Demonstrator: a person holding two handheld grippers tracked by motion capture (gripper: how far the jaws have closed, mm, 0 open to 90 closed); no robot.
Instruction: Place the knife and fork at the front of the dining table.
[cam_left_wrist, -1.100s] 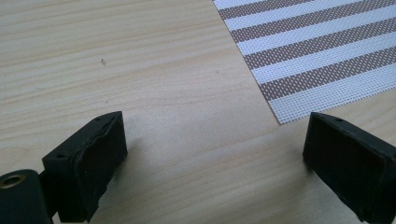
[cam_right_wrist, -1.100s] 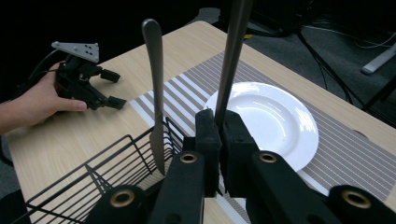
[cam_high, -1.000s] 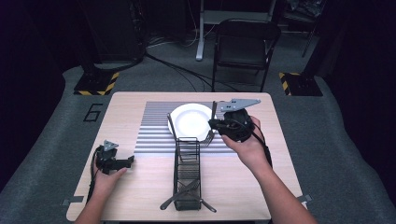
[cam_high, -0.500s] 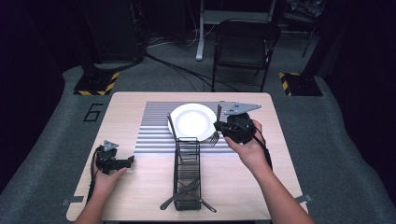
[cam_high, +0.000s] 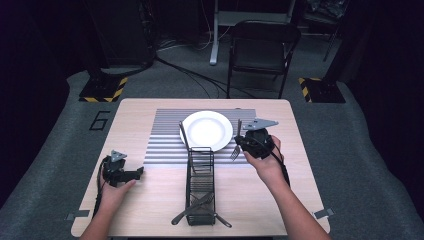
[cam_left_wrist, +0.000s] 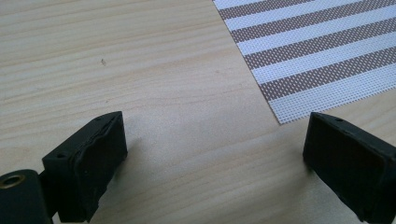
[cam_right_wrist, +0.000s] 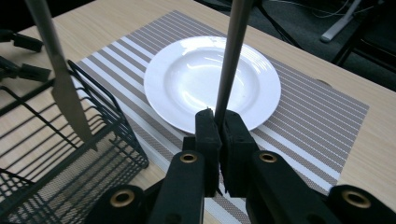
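My right gripper (cam_high: 241, 143) is shut on a metal fork (cam_high: 235, 152), just right of the white plate (cam_high: 206, 130) on the striped placemat (cam_high: 165, 137). The fork's tines hang down toward the mat, and its handle (cam_right_wrist: 231, 60) rises from between the closed jaws in the right gripper view, with the plate (cam_right_wrist: 210, 81) behind it. A black wire cutlery basket (cam_high: 189, 172) lies in front of the plate, and a knife (cam_high: 183, 136) stands up at its far end. My left gripper (cam_high: 137, 172) rests low over the bare wood at the left, jaws wide apart and empty (cam_left_wrist: 215, 163).
Two more pieces of cutlery (cam_high: 192, 207) lie in the basket's near end, poking out of it. The knife (cam_right_wrist: 60, 79) and basket rim (cam_right_wrist: 116, 116) stand close on the left of my right gripper. A folding chair (cam_high: 262, 50) stands beyond the table.
My right gripper has come down and toward the near side with the fork, from above the plate's right rim to beside it. The left gripper has stayed put.
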